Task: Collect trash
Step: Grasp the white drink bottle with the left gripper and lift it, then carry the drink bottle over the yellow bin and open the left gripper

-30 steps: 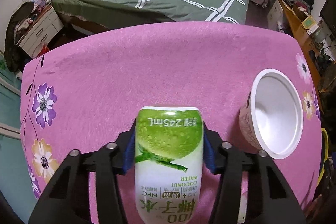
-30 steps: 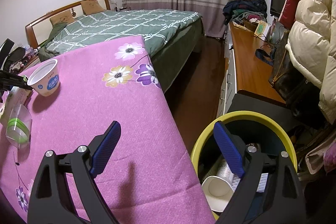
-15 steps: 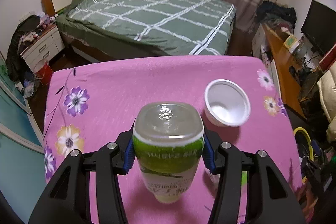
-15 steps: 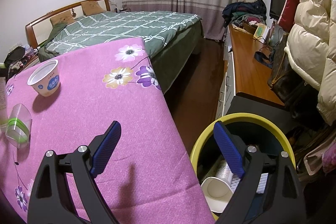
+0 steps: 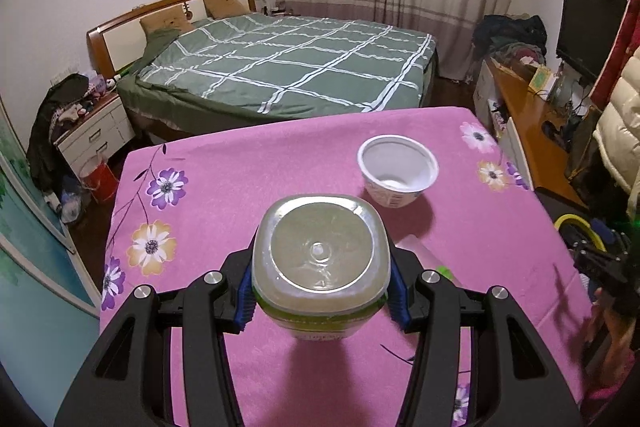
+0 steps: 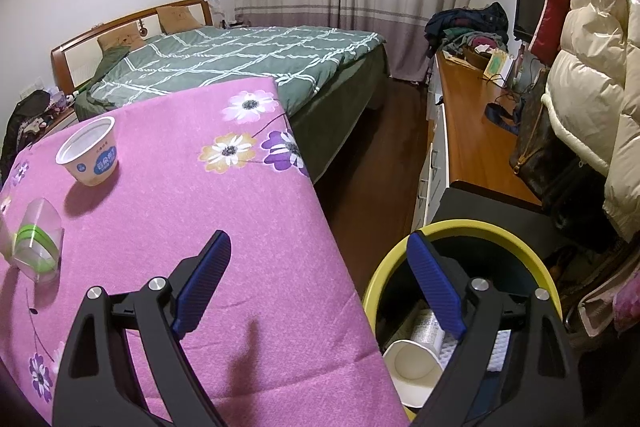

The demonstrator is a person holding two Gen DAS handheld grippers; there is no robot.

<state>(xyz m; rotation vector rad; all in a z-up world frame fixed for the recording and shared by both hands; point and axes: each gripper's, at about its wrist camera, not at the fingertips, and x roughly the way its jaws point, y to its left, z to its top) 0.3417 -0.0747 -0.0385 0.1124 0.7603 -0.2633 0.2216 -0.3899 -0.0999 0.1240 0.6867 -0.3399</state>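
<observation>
My left gripper [image 5: 320, 287] is shut on a green-labelled coconut water bottle [image 5: 320, 263], held above the pink flowered tablecloth [image 5: 224, 187] with its base towards the camera. A white yogurt cup [image 5: 396, 175] stands upright on the cloth beyond it, also in the right wrist view [image 6: 90, 157]. A clear plastic cup with a green band [image 6: 38, 245] lies on its side on the cloth. My right gripper [image 6: 320, 283] is open and empty, over the table's right edge beside the yellow-rimmed trash bin [image 6: 500, 233], which holds a paper cup [image 6: 412, 363].
A bed with a green checked cover [image 5: 288, 67] stands beyond the table. A wooden desk [image 6: 476, 131] with clutter and hanging coats [image 6: 592, 67] line the right wall. A nightstand [image 5: 92, 131] is at the left. Dark wooden floor [image 6: 372, 163] lies between table and desk.
My left gripper has lifted the bottle off the table and tilted up, so the bottle's base now faces the camera. The right gripper has stayed still.
</observation>
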